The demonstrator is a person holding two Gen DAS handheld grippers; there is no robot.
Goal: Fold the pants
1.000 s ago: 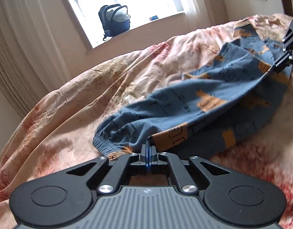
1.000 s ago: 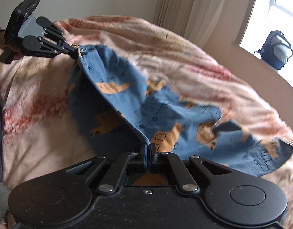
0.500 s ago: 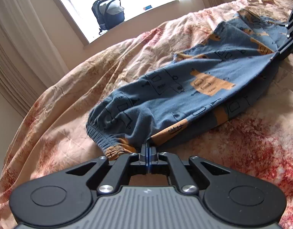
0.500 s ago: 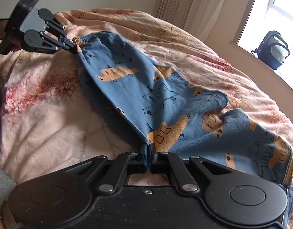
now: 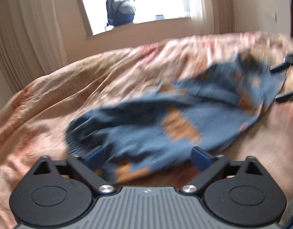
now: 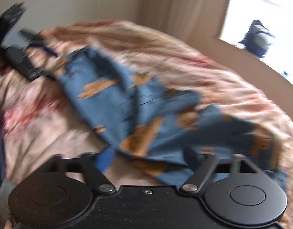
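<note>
Blue pants with orange vehicle prints [image 5: 165,118] lie spread on a pink floral bedspread [image 5: 89,80]. My left gripper [image 5: 148,157] is open, its blue-padded fingers wide apart at the cuffed end of the pants. My right gripper [image 6: 148,157] is open at the other end of the pants [image 6: 127,105]. Each gripper shows in the other's view: the right one at the far right edge [image 5: 286,80], the left one at the upper left [image 6: 26,57], both with fingers apart. Both views are motion-blurred.
A window with a dark backpack [image 5: 119,11] on its sill lies beyond the bed, with beige curtains [image 5: 28,38] on both sides. The backpack also shows in the right wrist view [image 6: 258,36]. The bedspread is wrinkled around the pants.
Both grippers were shut on the pants' edge and held it taut; now both have opened and let go. The pants have dropped onto the bed and both cameras are moving.
</note>
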